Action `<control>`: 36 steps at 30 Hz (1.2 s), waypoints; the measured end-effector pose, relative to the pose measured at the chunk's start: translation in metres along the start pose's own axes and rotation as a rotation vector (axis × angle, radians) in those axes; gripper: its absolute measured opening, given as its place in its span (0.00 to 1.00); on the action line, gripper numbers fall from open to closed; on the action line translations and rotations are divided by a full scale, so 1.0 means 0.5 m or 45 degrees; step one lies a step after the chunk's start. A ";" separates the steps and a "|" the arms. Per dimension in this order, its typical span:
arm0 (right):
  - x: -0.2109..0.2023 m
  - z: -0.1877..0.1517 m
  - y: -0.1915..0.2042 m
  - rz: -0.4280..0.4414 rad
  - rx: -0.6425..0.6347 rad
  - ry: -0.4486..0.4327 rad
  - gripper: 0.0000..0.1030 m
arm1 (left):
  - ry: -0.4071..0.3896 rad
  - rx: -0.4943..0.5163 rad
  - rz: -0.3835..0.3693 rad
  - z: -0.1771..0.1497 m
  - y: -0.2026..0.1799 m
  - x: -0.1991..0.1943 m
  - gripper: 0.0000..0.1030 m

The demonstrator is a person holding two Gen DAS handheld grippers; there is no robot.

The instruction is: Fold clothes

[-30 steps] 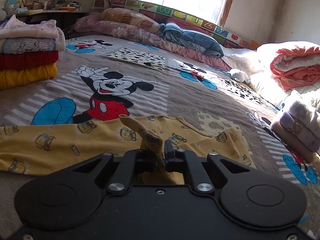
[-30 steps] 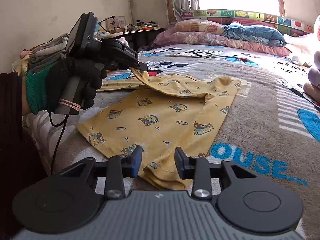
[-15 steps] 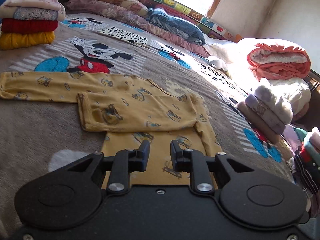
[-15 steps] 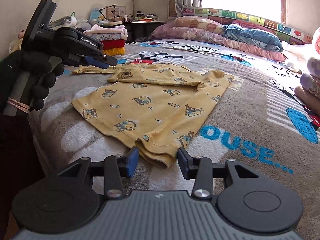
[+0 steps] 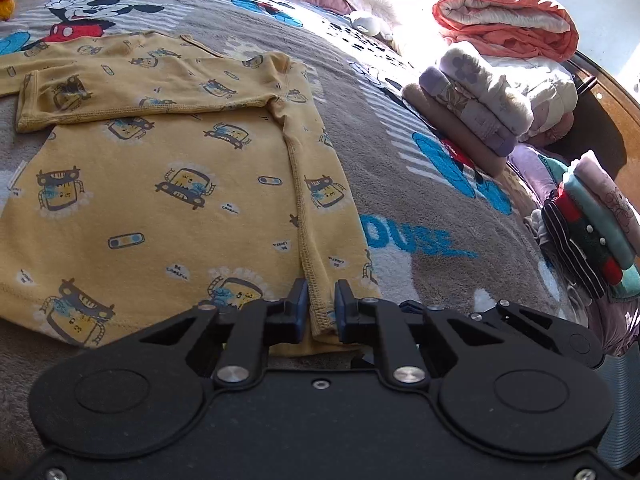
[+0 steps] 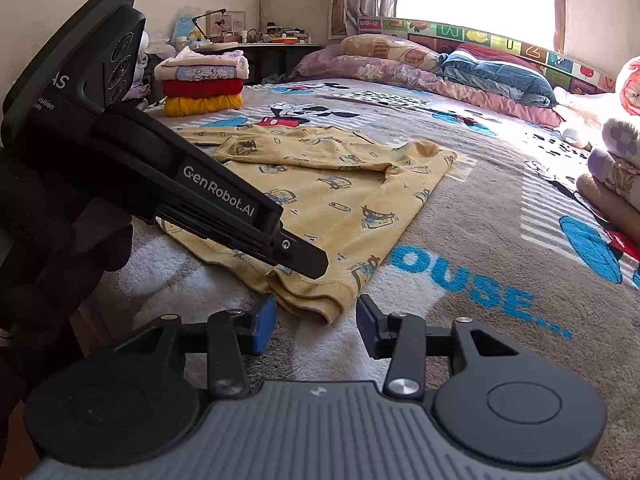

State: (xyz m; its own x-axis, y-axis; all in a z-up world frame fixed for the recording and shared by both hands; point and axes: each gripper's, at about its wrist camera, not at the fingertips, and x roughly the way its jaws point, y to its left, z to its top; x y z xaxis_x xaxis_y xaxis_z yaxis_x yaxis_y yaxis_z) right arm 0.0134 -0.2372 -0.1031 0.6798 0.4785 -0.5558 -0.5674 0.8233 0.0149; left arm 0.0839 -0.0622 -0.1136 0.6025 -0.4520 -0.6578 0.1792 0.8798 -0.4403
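So far the fold is only partly made. The yellow shirt (image 5: 160,184) lies flat on the bed (image 5: 420,168), its hem towards the near edge and its collar end towards the pillows at the far edge. One sleeve (image 5: 140,92) is already laid across the chest, cuff pointing to the bed's left side. The other sleeve (image 6: 200,134) lies stretched out straight towards the left edge, not yet brought in. The body of the shirt shows no fold across its length, though the side nearer the right edge looks turned in along a stitched seam.

The left tongs (image 5: 321,304) sit low at the near hem. Their jaws have just been closing, and in the left wrist view the hem at that seam fills the narrow gap between the pads, so I read them as pinched on the cloth. The right tongs (image 6: 316,320) hang about half open just off the shirt's near corner. The corner's tip reaches between the fingertips, but the pads do not press on it and they hold nothing.

What seems left for this garment is the outstretched sleeve, then the body folded up from the hem, likely once or twice, to make a packet. Afterwards it would probably join a pile. Folded stacks (image 6: 204,84) stand near the far left corner and more folded clothes (image 5: 472,108) along the right edge, which suggests much of the laundry is done. Whether other loose garments wait cannot be told from these views.
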 end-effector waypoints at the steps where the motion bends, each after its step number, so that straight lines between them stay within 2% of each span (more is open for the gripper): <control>1: -0.002 0.000 -0.002 -0.001 0.002 -0.002 0.43 | -0.020 -0.023 -0.016 0.002 0.001 -0.008 0.05; 3: -0.008 0.000 -0.004 -0.004 0.001 -0.015 0.44 | -0.049 -0.094 -0.070 0.006 0.014 -0.022 0.05; 8: -0.018 0.001 -0.003 -0.009 -0.015 -0.039 0.44 | -0.016 -0.216 -0.095 0.000 0.048 -0.020 0.05; 12: -0.020 0.004 0.011 -0.011 -0.079 -0.052 0.44 | 0.014 -0.230 -0.095 -0.007 0.058 -0.010 0.05; 17: 0.000 0.013 0.040 0.007 -0.201 -0.042 0.44 | 0.001 -0.149 -0.077 -0.001 0.050 -0.022 0.09; 23: 0.021 0.018 0.059 0.014 -0.233 -0.065 0.45 | -0.098 -0.031 -0.015 0.045 0.040 -0.044 0.10; 26: 0.028 0.023 0.064 -0.007 -0.242 -0.096 0.46 | -0.121 0.016 -0.006 0.088 0.031 -0.032 0.10; 30: 0.050 0.028 0.062 -0.029 -0.216 -0.118 0.53 | -0.155 0.129 0.046 0.160 0.010 -0.001 0.10; 33: 0.080 0.024 0.049 0.032 -0.137 0.019 0.54 | -0.165 0.197 0.102 0.221 0.003 0.037 0.10; 36: 0.078 0.029 0.042 0.054 -0.106 0.037 0.54 | -0.160 0.265 0.148 0.284 0.000 0.082 0.10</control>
State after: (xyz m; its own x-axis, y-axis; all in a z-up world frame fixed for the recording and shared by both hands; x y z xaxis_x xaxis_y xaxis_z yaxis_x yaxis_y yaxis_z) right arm 0.0349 -0.1967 -0.1126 0.6415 0.5023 -0.5799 -0.6328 0.7737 -0.0298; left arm 0.2191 -0.0597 -0.0536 0.7179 -0.3358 -0.6098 0.2515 0.9419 -0.2226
